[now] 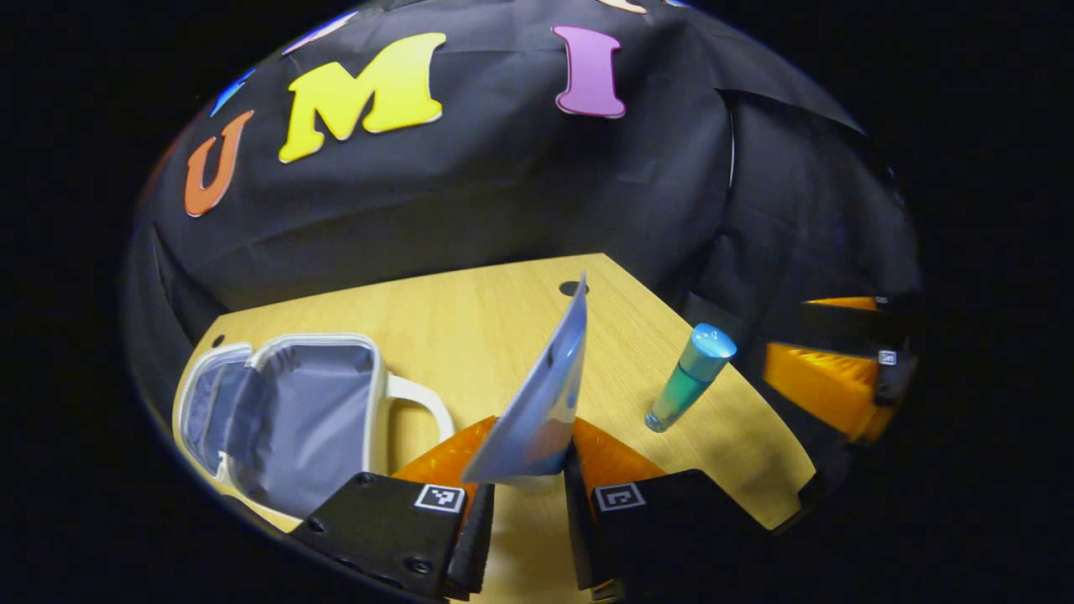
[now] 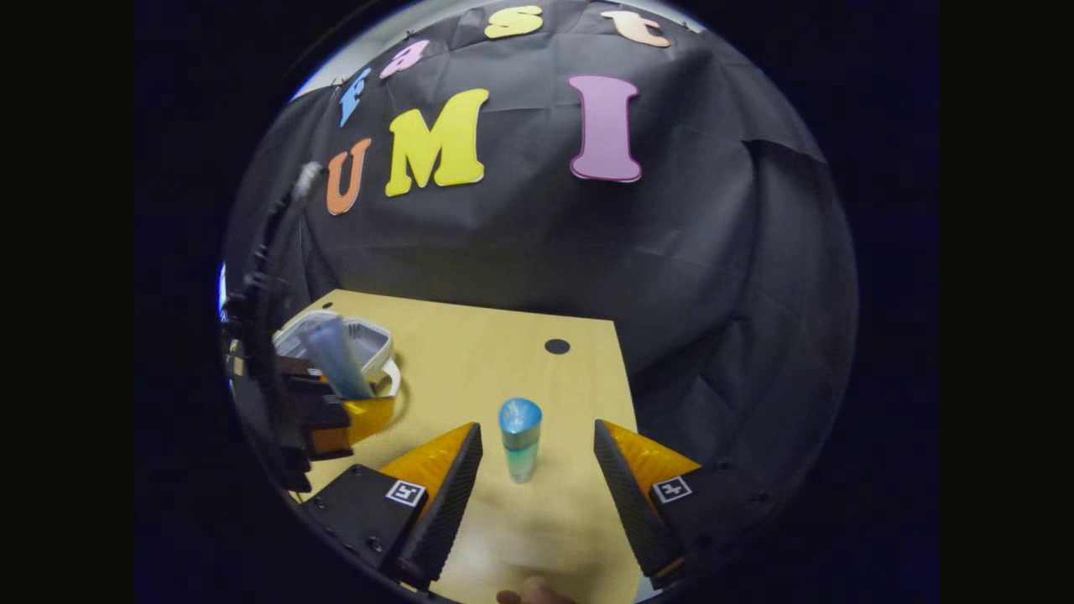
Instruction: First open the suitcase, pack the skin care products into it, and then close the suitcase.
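Note:
The small white suitcase [image 1: 285, 411] lies open on the wooden table [image 1: 470, 319], its grey lining showing, to the left of my left gripper [image 1: 524, 478]. That gripper is shut on a flat blue tube [image 1: 541, 403], held upright above the table. A teal bottle with a blue cap [image 1: 688, 377] stands to its right. In the right gripper view the same bottle [image 2: 520, 438] stands between the spread fingers of my open right gripper [image 2: 537, 470], untouched. Farther left there, the left gripper [image 2: 336, 403] holds the tube [image 2: 336, 356] in front of the suitcase [image 2: 369, 340].
A round cable hole [image 1: 573, 288] sits near the table's far edge. The right gripper [image 1: 831, 369] shows at the right rim of the left gripper view. The table's right edge runs just past the bottle. A fingertip [image 2: 529, 594] shows at the bottom of the right gripper view.

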Available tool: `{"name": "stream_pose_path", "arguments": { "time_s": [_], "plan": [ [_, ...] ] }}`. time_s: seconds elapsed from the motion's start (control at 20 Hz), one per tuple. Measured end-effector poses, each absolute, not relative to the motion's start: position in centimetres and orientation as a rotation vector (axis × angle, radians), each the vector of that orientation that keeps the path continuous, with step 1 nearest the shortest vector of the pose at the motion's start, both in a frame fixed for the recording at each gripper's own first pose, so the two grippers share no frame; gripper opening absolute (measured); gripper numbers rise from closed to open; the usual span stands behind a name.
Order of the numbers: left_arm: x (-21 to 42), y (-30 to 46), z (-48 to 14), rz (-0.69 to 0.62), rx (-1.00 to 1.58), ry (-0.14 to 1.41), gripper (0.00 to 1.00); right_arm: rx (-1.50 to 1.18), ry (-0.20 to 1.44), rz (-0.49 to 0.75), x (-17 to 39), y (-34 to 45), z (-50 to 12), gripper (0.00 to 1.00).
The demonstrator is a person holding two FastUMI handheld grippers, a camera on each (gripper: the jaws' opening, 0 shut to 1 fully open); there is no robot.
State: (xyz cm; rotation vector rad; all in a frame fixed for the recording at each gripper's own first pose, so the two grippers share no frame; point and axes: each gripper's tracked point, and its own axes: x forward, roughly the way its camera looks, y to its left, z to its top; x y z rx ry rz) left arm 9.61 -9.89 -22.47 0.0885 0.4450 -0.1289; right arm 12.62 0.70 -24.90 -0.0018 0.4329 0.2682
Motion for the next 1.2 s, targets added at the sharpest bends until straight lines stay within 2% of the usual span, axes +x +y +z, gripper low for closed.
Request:
{"name": "stream_pose_path", "arguments": {
  "time_s": [0.35,0.4,0.45,0.5,0.55,0.65,0.7,0.75,0.8,0.85,1.0,1.2],
  "plan": [
    [3.6,-2.9,-16.3,-0.02,0.0,0.402,0.41,-0.01,0.518,0.279,16.6,4.9,-31.0,0.8],
    [2.8,-2.2,-15.6,-0.003,-0.009,0.395,0.46,-0.015,0.528,0.267,17.2,5.0,-31.8,0.8],
    [2.0,-0.8,-14.8,0.023,-0.015,0.386,0.41,-0.026,0.536,0.25,17.6,4.8,-32.6,0.78],
    [1.3,0.6,-14.1,0.057,-0.017,0.377,0.46,-0.035,0.547,0.238,18.0,4.8,-33.2,0.77],
    [0.7,2.2,-13.6,0.094,-0.021,0.369,0.4,-0.034,0.564,0.227,18.2,4.7,-33.9,0.77],
    [-0.4,4.5,-13.1,0.133,-0.051,0.367,0.39,-0.031,0.593,0.196,18.6,4.3,-35.0,0.79],
    [-1.0,5.3,-12.9,0.144,-0.063,0.366,0.39,-0.026,0.605,0.188,18.6,4.1,-35.4,0.67],
    [-1.5,6.3,-12.7,0.156,-0.062,0.368,0.39,-0.039,0.614,0.158,18.7,3.9,-35.8,0.61],
    [-1.9,7.1,-12.7,0.164,-0.055,0.371,0.39,-0.038,0.614,0.153,18.6,3.9,-35.7,0.48],
    [-2.3,8.0,-12.5,0.173,-0.047,0.372,0.39,-0.034,0.616,0.147,18.8,4.0,-35.9,0.42],
    [-2.4,10.1,-12.9,0.176,-0.046,0.385,0.39,-0.006,0.64,0.119,17.9,4.3,-35.7,0.38],
    [-1.7,12.1,-14.2,0.116,-0.023,0.419,0.39,-0.001,0.615,0.082,15.8,5.0,-33.0,0.34]
  ]
}}
